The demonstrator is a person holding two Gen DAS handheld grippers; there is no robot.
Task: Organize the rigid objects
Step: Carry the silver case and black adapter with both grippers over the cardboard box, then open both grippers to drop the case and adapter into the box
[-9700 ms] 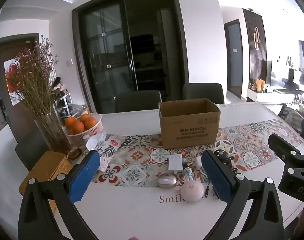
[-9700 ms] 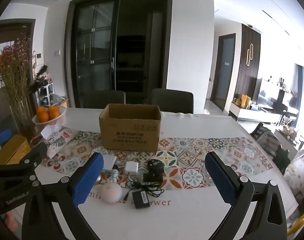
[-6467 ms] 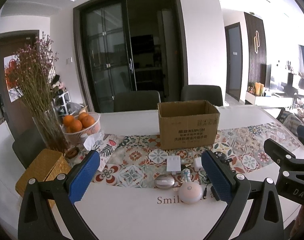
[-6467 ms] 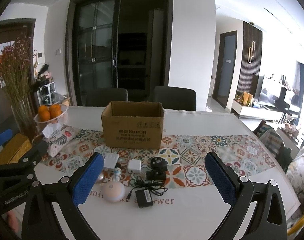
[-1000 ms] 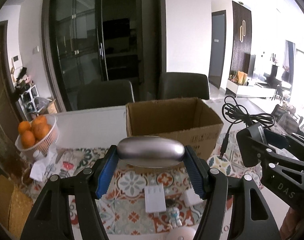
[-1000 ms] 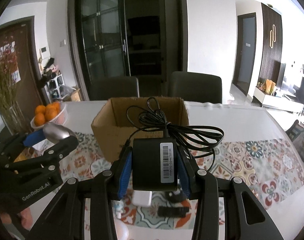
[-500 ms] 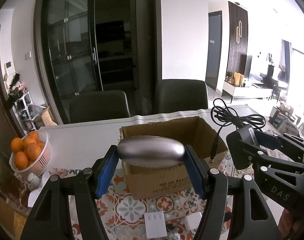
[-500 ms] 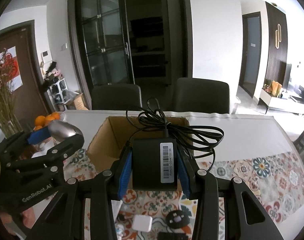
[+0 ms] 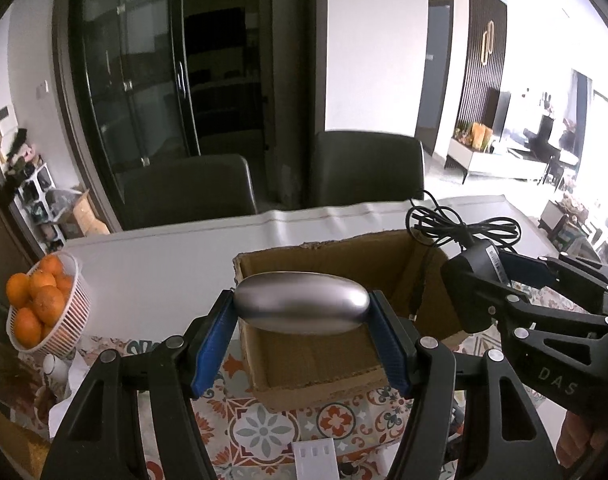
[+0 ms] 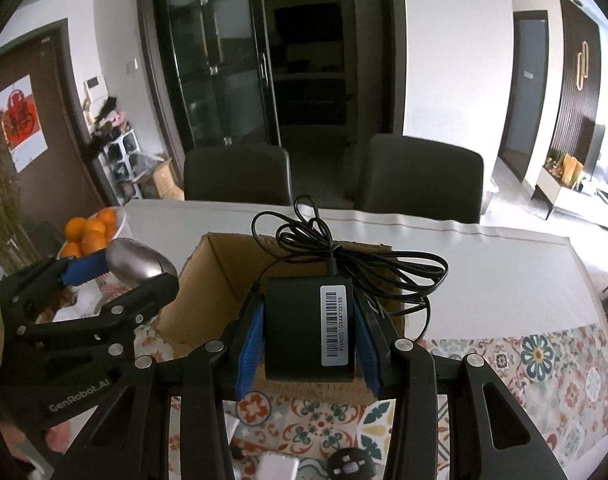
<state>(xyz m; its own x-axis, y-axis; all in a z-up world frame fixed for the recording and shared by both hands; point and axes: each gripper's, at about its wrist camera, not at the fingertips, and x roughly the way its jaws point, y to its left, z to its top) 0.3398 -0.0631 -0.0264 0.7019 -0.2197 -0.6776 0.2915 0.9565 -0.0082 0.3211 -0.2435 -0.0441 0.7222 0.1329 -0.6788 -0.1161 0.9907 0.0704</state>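
My left gripper [image 9: 302, 334] is shut on a silver oval object [image 9: 302, 307] and holds it over the near left part of the open cardboard box [image 9: 323, 360]. It also shows in the right wrist view [image 10: 138, 266]. My right gripper [image 10: 307, 336] is shut on a black power adapter [image 10: 304, 328] with a barcode label; its coiled cable [image 10: 343, 256] hangs over the box [image 10: 208, 280]. In the left wrist view the adapter [image 9: 469, 280] is above the box's right edge.
A white basket of oranges [image 9: 36, 304] stands at the left. Small white items [image 9: 313, 456] and a black round object [image 10: 345, 468] lie on the patterned table runner [image 10: 543, 364] in front of the box. Two dark chairs [image 10: 419, 172] stand behind the table.
Both grippers have moved forward and higher with their objects, and now sit over the box opening. The box looks closer and lower in both views.
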